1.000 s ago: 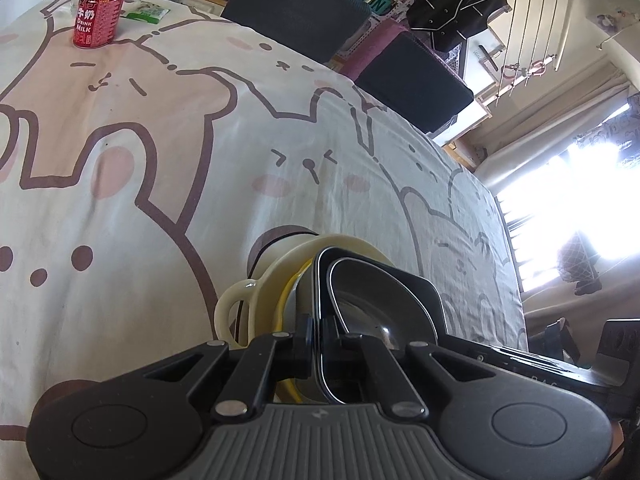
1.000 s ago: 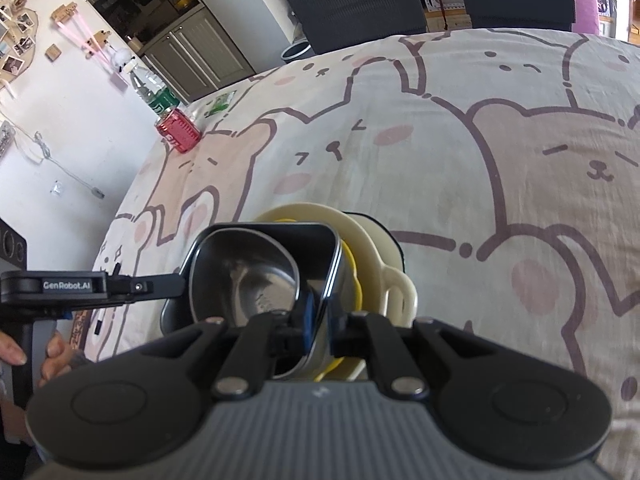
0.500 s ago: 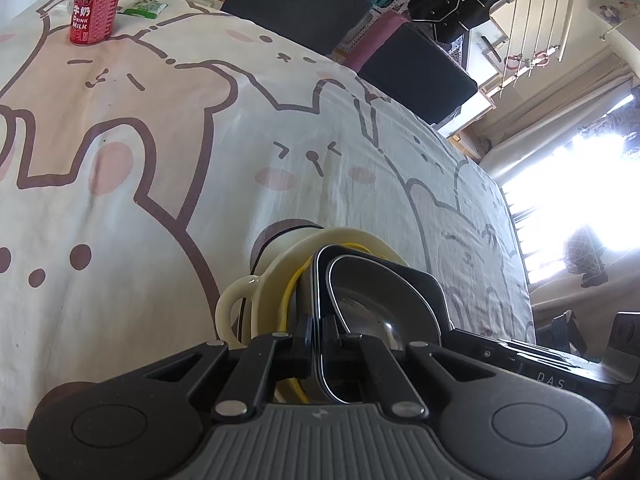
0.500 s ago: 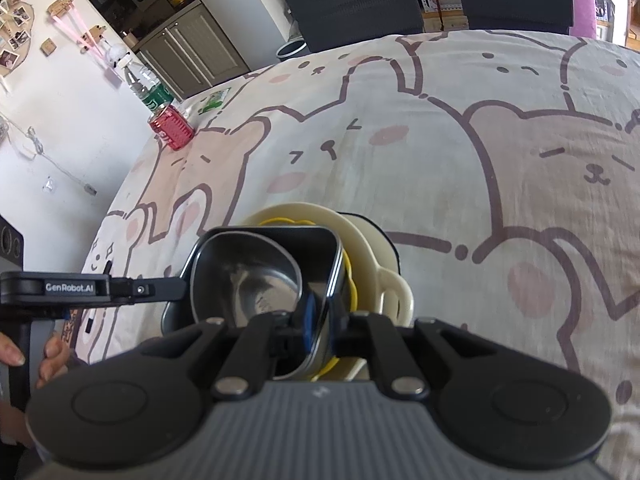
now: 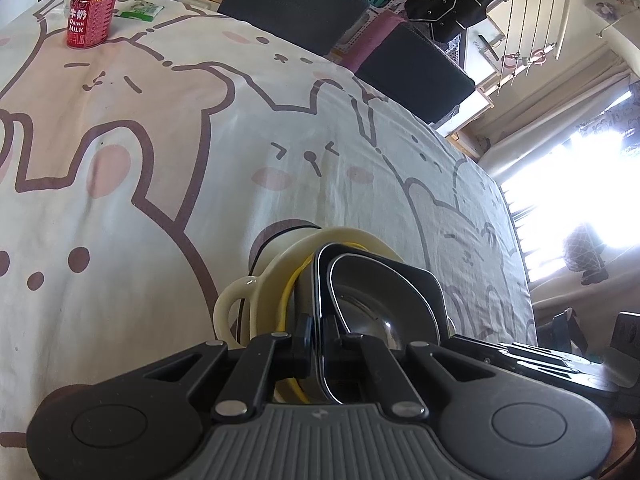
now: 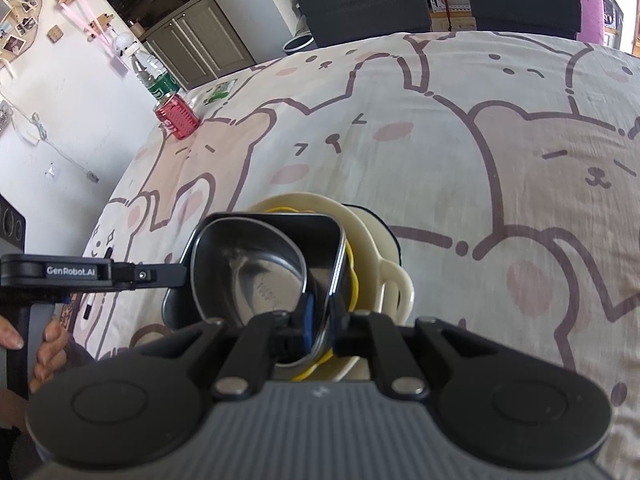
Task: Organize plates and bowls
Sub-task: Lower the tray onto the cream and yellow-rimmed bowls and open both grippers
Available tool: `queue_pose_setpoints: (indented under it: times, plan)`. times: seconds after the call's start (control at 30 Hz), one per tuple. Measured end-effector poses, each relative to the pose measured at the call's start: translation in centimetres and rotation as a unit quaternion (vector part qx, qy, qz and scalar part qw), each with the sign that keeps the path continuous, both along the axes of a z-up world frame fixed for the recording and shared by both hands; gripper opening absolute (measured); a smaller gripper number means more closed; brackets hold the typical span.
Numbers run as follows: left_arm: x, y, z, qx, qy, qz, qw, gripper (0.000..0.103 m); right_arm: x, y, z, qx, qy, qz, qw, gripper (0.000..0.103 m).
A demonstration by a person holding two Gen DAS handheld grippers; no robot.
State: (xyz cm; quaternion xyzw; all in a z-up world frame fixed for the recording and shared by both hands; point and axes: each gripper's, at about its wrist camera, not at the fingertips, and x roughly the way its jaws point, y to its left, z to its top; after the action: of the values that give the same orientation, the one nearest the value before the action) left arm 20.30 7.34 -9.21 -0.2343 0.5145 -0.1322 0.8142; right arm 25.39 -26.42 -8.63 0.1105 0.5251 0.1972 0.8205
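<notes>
Your right gripper (image 6: pixel 320 326) is matte black with silver pivot screws above a ribbed grey base. Beside it, your left gripper (image 6: pixel 176 274) carries white "GenRobot.AI" lettering.

Bear-print tablecloth (image 5: pixel 168 208): red can (image 5: pixel 91 12), green packet (image 5: pixel 140 10), cream bowl (image 5: pixel 276 276)

Bottle (image 6: pixel 150 74) top lost in glare, hand (image 6: pixel 44 350) cut off by frame edge

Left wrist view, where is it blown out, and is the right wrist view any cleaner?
Left wrist view: the window at right is glared white, with fisheye bending. Right wrist view: even light, no glare, tablecloth still curved by the lens.
</notes>
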Motion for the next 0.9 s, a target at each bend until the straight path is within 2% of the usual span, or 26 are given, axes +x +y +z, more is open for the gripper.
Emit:
queue_pose_setpoints:
  times: [0.17,0.2,0.3,0.33,0.4,0.5,0.57,0.6,0.63,0.67,0.73,0.77,0.83,0.9]
  plan:
    - [0.0,0.0,0.1,0.002,0.0,-0.003,1.0,0.005,0.0,0.1,0.0,-0.002,0.0,0.002,1.0,0.012]
    - [0.0,-0.1,0.2,0.006,0.0,-0.005,1.0,0.008,0.0,0.1,0.1,-0.003,0.0,0.002,1.0,0.012]
    - [-0.1,-0.1,0.5,0.021,-0.005,-0.006,0.9997,0.026,-0.1,0.0,0.3,-0.001,-0.008,-0.001,1.0,0.015]
    - [-0.2,-0.1,0.6,0.022,-0.006,-0.006,0.9997,0.033,-0.1,-0.1,0.5,0.002,-0.012,-0.004,1.0,0.02]
    - [-0.3,-0.1,0.8,0.024,-0.007,-0.01,0.9996,0.036,-0.2,-0.4,0.7,0.003,-0.019,-0.009,1.0,0.028]
    - [-0.5,-0.3,1.3,0.036,-0.012,-0.016,0.9992,0.039,-0.2,-0.7,0.9,-0.002,-0.023,-0.013,1.0,0.03]
    - [-0.8,-0.3,1.7,0.041,-0.018,-0.015,0.9989,0.053,-0.3,-0.8,1.2,-0.003,-0.029,-0.014,0.999,0.033]
    - [-0.9,-0.3,1.9,0.043,-0.022,-0.013,0.9987,0.059,-0.4,-0.8,1.4,-0.006,-0.034,-0.015,0.999,0.041]
    - [-1.1,-0.2,2.2,0.045,-0.027,-0.011,0.9985,0.07,-0.6,-0.8,1.7,-0.009,-0.042,-0.016,0.999,0.05]
    - [-1.3,-0.1,2.5,0.047,-0.034,-0.01,0.9983,0.081,-0.9,-0.9,2.1,-0.013,-0.053,-0.018,0.998,0.054]
    - [-1.7,-0.1,3.4,0.049,-0.05,-0.006,0.9975,0.094,-1.3,-1.1,3.0,-0.024,-0.073,-0.019,0.997,0.068]
    - [-1.9,-0.1,3.8,0.051,-0.058,-0.005,0.997,0.099,-1.6,-1.3,3.3,-0.027,-0.083,-0.023,0.996,0.072]
    - [-2.5,-0.2,4.9,0.063,-0.078,-0.003,0.995,0.101,-2.4,-1.8,4.3,-0.036,-0.103,-0.035,0.993,0.087]
    - [-3.1,-0.2,5.8,0.071,-0.095,0.0,0.9929,0.103,-3.1,-2.2,5.1,-0.05,-0.125,-0.05,0.99,0.094]
